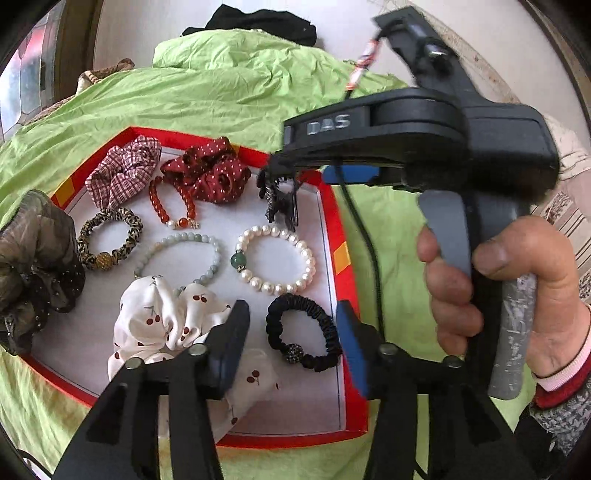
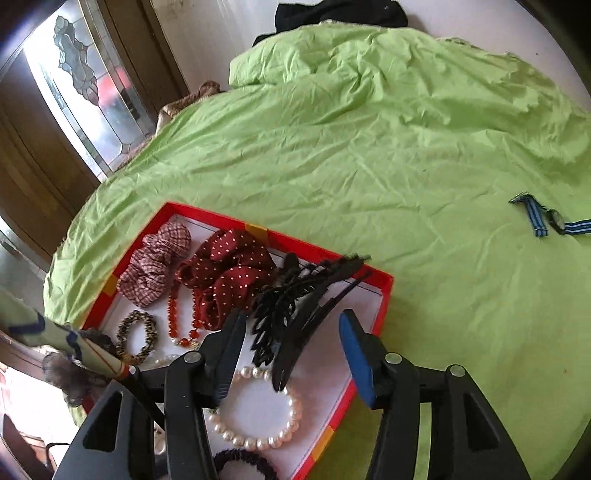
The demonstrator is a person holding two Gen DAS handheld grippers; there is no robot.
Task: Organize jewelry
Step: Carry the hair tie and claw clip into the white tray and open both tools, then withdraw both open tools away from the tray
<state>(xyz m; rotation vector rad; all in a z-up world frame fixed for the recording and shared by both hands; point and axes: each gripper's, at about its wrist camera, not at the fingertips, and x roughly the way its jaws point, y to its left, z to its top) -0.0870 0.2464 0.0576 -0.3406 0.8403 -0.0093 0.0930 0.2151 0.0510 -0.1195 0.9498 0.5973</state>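
A red-rimmed white tray (image 1: 343, 254) holds scrunchies, bead bracelets, a white pearl bracelet (image 1: 275, 258) and a black hair tie (image 1: 304, 334). My left gripper (image 1: 293, 339) is open and empty above the black hair tie. My right gripper (image 2: 291, 350) is open over the tray's far right corner (image 2: 386, 291). A black hair claw clip (image 2: 295, 310) lies just in front of its fingers; in the left wrist view the clip (image 1: 280, 201) sits below the gripper's tip (image 1: 295, 162). I cannot tell if it touches the fingers.
A wrinkled green cloth (image 2: 369, 147) covers the round table. A blue striped watch (image 2: 550, 221) lies on it to the right. A dark sheer scrunchie (image 1: 33, 266) hangs over the tray's left rim. Black cloth (image 2: 340, 14) lies at the far edge.
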